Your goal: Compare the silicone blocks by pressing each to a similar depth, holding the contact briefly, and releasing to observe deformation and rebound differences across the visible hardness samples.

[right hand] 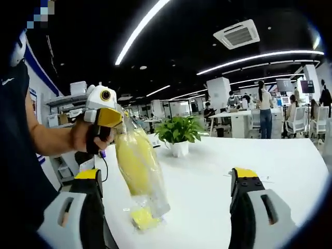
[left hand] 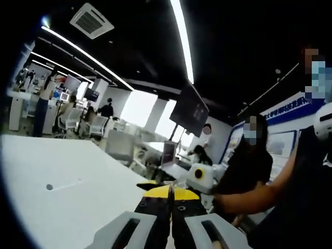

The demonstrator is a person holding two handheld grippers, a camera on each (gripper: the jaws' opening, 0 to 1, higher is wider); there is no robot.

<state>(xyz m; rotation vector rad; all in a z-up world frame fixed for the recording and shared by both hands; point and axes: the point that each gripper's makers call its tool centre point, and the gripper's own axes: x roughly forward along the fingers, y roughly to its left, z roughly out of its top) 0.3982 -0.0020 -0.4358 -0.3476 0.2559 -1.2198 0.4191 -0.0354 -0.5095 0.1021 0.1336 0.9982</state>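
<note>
A long white surface [right hand: 218, 171] runs through an open office with a dark ceiling, bright strip lights and a square air vent [right hand: 237, 33]. At its far end stands a leafy green plant in a white pot [right hand: 179, 136]. Beyond it people sit and stand at white desks [right hand: 244, 122] with swivel chairs. In the left gripper view a big dark screen [left hand: 190, 110] hangs on a stand, and two people stand close on the right.

The left tongs [right hand: 110, 123], gripped in a hand [right hand: 83, 136], are pressed together on the top of a clear plastic bag [right hand: 142, 174] that hangs down, its lower end resting on the surface. Inside the bag are yellow silicone blocks [right hand: 134, 162]; one small yellow piece lies at the bottom. In its own view these tongs [left hand: 170, 205] show no gap. The right tongs [right hand: 168, 189] stand wide apart, holding nothing, with the bag between them and nearer the left jaw.
</note>
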